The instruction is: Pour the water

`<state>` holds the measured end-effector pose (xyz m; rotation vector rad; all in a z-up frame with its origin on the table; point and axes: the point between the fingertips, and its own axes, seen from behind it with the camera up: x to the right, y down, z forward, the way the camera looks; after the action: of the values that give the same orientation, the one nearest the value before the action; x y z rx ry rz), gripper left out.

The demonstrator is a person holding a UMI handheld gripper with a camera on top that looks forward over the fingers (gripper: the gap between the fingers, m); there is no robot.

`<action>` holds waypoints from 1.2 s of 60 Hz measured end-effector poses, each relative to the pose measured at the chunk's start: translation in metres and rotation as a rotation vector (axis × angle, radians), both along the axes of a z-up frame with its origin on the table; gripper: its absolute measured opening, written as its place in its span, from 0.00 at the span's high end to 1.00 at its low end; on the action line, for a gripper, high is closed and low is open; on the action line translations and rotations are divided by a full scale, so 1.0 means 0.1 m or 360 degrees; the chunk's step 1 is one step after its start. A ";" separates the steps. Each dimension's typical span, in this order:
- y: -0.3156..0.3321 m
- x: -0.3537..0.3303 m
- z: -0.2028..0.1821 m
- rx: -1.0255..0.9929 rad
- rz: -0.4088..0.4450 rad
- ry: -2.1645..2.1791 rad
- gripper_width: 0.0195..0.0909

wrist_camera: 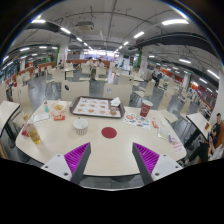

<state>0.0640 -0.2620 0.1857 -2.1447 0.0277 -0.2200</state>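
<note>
Purple-padded fingers of the gripper point(109, 158) stand apart, grasping nothing, over a pale round table point(120, 150). Beyond them sit a white cup point(80, 126) and a red coaster point(109, 131) — a red cup point(146, 108) farther off, beside a tray point(97, 106).

Surface point(110, 150): pale, smooth, matt top.
Tool point(110, 157): magenta pads point(76, 155), ribbed, on pale hard fingers.
Coaster point(109, 131): flat, dull red.
Cup point(80, 126): white, ridged, paper-like.
Tray point(97, 107): pale, hard, smooth-rimmed.
</note>
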 end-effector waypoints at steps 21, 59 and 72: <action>-0.22 -1.01 -0.36 -0.0101 -0.0005 -0.0007 0.08; 1.01 -3.90 -0.98 0.0234 0.0188 0.0352 0.09; 1.48 -3.89 -1.29 0.0262 0.0177 0.0309 0.53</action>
<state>-0.3248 -0.1138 0.0570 -1.9897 0.0374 0.0542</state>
